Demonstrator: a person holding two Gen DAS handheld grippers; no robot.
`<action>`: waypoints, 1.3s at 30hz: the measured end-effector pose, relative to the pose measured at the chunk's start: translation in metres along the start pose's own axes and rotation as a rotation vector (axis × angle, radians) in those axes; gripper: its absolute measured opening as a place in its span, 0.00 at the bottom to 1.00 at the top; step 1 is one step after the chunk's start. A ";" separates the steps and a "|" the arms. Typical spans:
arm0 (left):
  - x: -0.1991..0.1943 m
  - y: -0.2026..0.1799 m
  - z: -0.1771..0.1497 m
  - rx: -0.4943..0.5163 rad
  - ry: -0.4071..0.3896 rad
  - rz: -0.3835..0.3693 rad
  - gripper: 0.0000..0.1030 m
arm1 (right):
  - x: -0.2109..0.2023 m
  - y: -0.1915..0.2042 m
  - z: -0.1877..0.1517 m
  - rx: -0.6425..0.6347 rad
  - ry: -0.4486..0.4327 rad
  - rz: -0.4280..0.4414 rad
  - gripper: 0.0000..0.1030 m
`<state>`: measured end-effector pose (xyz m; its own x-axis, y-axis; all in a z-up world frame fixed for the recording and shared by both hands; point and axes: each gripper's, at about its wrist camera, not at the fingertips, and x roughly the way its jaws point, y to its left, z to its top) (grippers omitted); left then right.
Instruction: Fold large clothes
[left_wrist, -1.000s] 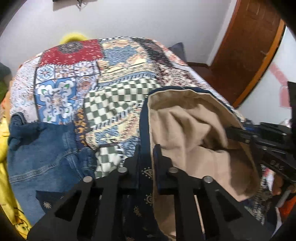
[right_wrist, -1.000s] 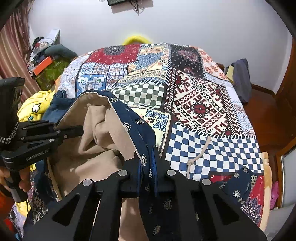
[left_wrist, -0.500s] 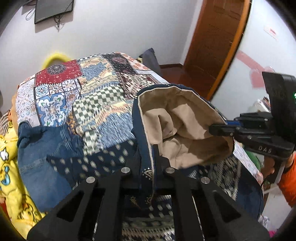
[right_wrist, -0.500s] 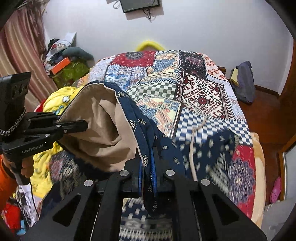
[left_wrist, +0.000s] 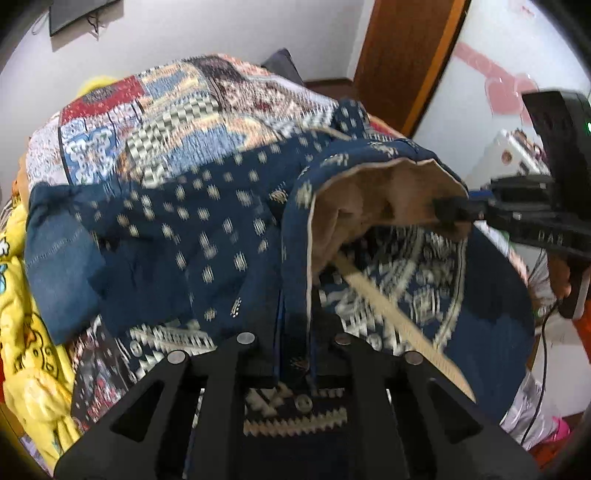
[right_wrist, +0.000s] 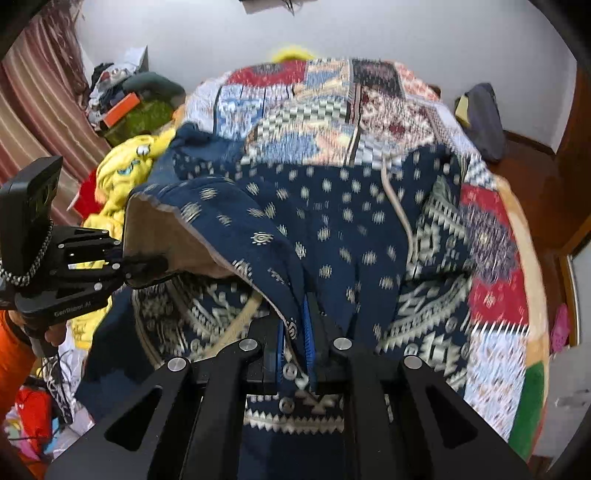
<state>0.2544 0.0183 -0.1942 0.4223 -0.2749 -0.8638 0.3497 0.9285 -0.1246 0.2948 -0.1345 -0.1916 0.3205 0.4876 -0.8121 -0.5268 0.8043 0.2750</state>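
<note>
A large navy patterned garment (left_wrist: 192, 236) with a tan lining (left_wrist: 373, 206) and a cream drawstring (left_wrist: 399, 321) hangs between my two grippers above the patchwork bed (left_wrist: 177, 107). My left gripper (left_wrist: 293, 354) is shut on its navy hem. My right gripper (right_wrist: 293, 354) is shut on the same hem further along; the garment (right_wrist: 332, 229) spreads over the bed in the right wrist view. Each gripper shows in the other's view, the right one (left_wrist: 454, 212) and the left one (right_wrist: 144, 266), both pinching the tan-lined edge.
Blue jeans (left_wrist: 59, 266) and yellow printed cloth (left_wrist: 22, 350) lie at the bed's left side. A pile of clutter (right_wrist: 133, 99) and a striped curtain (right_wrist: 33, 110) stand left of the bed. A wooden door (left_wrist: 406, 55) and a dark bag (right_wrist: 484, 118) are on the right.
Both grippers have pulled back and lifted with the hem. The garment has unrolled and now spreads navy side up over the bed; less tan lining shows.
</note>
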 end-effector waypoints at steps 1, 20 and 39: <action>0.001 -0.002 -0.003 0.001 0.009 0.001 0.12 | 0.000 0.000 -0.002 0.006 0.001 0.004 0.11; -0.050 0.001 0.026 -0.073 -0.172 0.042 0.49 | -0.028 0.025 0.011 -0.057 -0.123 -0.039 0.46; 0.016 0.043 -0.008 -0.167 -0.044 0.064 0.55 | 0.055 -0.023 0.003 0.015 0.077 -0.093 0.47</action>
<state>0.2697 0.0554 -0.2173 0.4766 -0.2212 -0.8508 0.1788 0.9720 -0.1525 0.3271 -0.1256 -0.2411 0.3053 0.3837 -0.8715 -0.4860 0.8498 0.2039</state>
